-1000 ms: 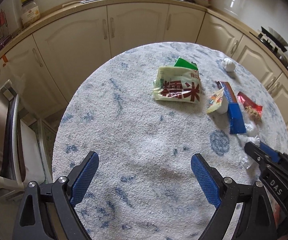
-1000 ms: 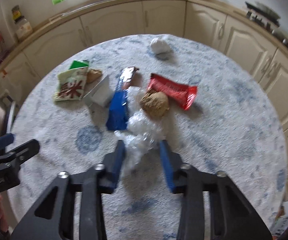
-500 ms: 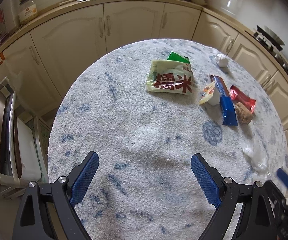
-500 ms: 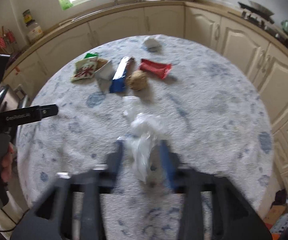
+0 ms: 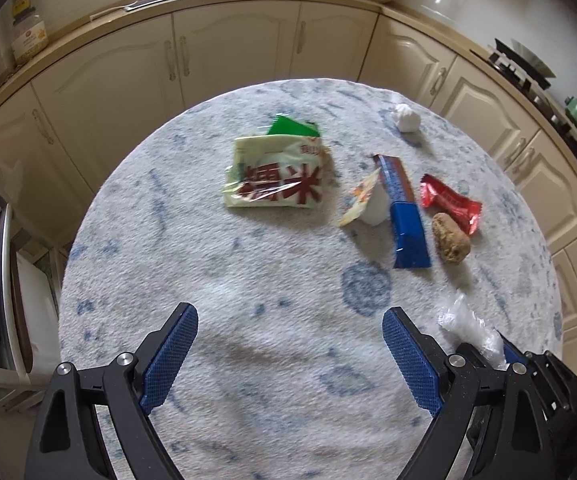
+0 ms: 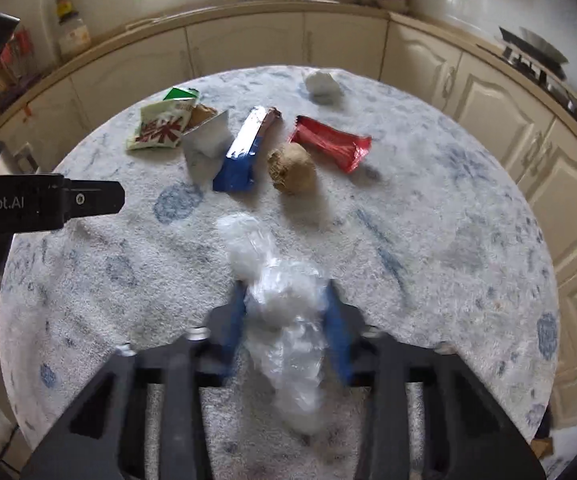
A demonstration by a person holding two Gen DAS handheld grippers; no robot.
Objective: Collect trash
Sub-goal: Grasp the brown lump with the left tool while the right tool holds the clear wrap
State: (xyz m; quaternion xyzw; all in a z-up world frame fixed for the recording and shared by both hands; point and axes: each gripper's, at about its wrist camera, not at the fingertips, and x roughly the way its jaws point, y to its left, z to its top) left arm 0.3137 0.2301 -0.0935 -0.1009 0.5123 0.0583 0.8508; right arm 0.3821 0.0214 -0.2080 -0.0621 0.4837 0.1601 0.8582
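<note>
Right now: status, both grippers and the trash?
Right gripper shut on crumpled clear plastic. Left gripper open, empty. Wrappers and red packet on the table. Nothing in the way.

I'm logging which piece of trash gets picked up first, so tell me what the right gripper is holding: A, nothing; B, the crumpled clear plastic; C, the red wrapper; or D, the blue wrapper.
B: in the right wrist view the right gripper is closed on the crumpled clear plastic, while the red wrapper and blue wrapper lie on the table.
</note>
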